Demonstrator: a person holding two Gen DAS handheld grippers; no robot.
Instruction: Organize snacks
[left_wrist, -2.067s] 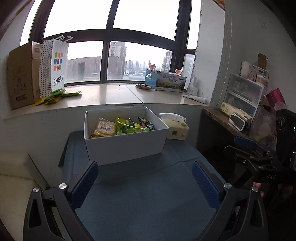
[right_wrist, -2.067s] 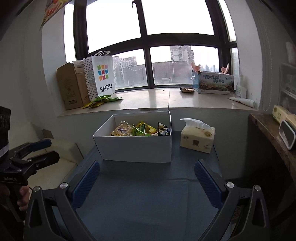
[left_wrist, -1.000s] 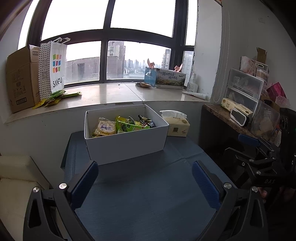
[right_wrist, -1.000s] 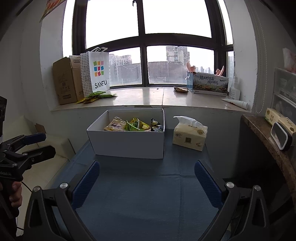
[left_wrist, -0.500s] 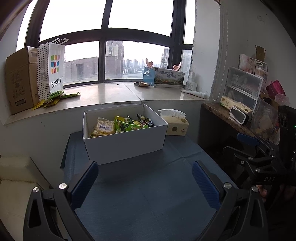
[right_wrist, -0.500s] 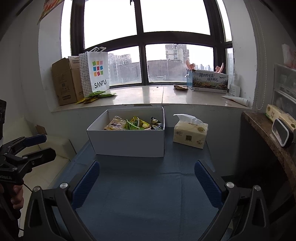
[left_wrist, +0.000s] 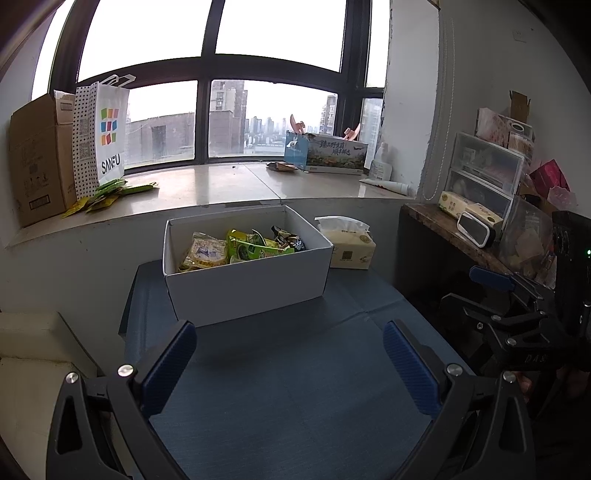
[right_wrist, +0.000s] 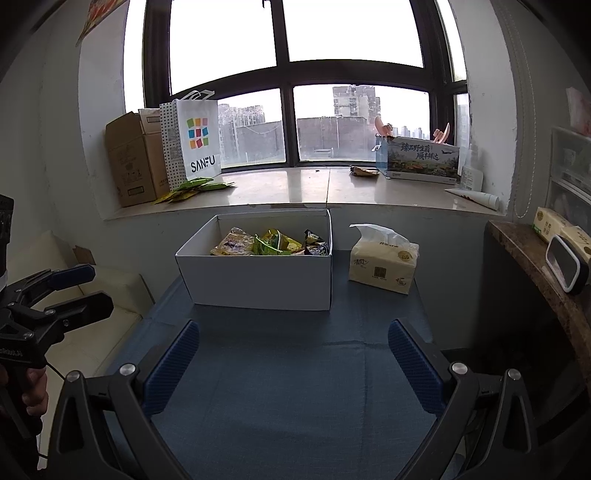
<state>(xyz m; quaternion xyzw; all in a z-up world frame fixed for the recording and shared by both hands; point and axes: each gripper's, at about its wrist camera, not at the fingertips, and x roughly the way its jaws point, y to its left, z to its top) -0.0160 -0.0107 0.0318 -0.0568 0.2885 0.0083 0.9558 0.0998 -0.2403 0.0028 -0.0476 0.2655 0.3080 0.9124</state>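
- bay window over a pale stone sill; below it a blue-covered table.
- white box sits at the table's far edge, open-topped, holding the snack packets: yellow, green and dark wrappers, print too small to read.
- tissue pack just right of the box, apart from it.
- sanfu bag and cardboard carton stand on the sill's left end.
- left gripper: fingers spread wide, nothing between them, above bare cloth.
- right gripper: likewise spread, holding nothing.
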